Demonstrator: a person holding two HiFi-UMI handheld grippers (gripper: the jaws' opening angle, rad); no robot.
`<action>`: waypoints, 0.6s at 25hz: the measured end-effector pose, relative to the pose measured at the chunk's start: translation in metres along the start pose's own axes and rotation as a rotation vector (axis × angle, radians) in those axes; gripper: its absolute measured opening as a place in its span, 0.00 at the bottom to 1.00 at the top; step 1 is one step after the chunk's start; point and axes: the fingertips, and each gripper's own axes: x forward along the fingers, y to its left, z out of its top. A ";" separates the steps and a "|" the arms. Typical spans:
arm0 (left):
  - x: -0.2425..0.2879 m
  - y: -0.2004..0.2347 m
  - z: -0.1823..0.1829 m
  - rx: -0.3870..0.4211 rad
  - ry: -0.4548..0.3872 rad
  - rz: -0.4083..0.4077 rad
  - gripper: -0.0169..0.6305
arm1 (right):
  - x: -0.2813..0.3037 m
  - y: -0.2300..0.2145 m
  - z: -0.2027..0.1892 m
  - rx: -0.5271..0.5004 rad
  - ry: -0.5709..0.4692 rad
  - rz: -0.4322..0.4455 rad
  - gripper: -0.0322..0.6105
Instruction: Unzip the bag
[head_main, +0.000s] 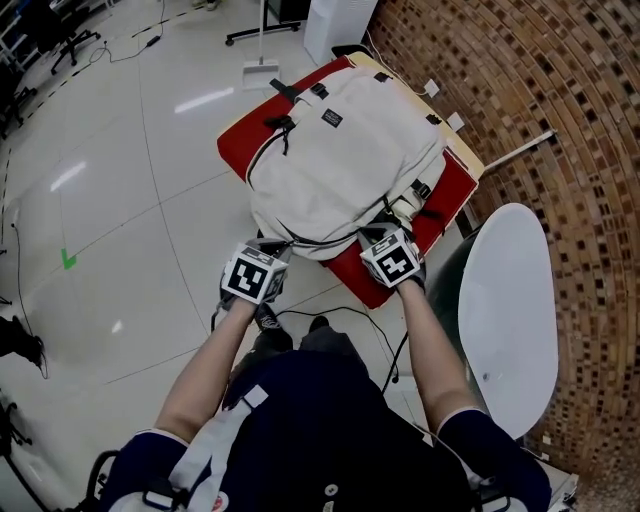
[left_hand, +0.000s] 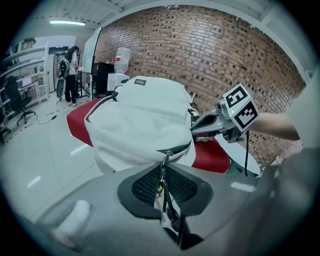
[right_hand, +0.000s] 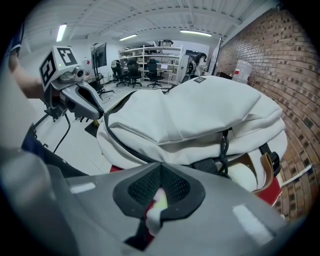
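Cream canvas bag (head_main: 340, 150) lies flat on a red pad (head_main: 238, 148), with the brick wall (head_main: 520, 100) to the right and far side. Pale tiled floor (head_main: 120, 200) to the left. White round tabletop (head_main: 510, 310) near right, just beside the pad's corner.

Left gripper (left_hand: 164, 187) is at the bag's near left edge. Jaws almost together, pinched on the metal zipper pull (left_hand: 163, 162), which runs straight from the jaws up to the slider. Dark zipper track (left_hand: 176, 148) curves away right from the slider along the near edge. How much of it is parted I cannot tell.

Right gripper (right_hand: 159, 192) is at the bag's near right edge, close to a black strap and buckle (right_hand: 224, 145). Jaws fully together, nipping a small pale fold of the bag's cloth; red shows just beneath it.

The two grippers sit near each other, side by side, both low against the bag's near end.
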 end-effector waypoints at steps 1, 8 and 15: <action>-0.002 0.003 0.001 0.003 0.005 0.006 0.07 | 0.001 0.000 0.000 0.001 -0.002 0.002 0.05; -0.011 0.025 0.003 -0.007 0.041 0.063 0.07 | -0.005 0.008 -0.005 0.016 0.018 0.038 0.05; -0.010 0.021 0.009 0.032 0.039 0.021 0.07 | -0.023 0.008 0.003 0.051 -0.077 0.015 0.06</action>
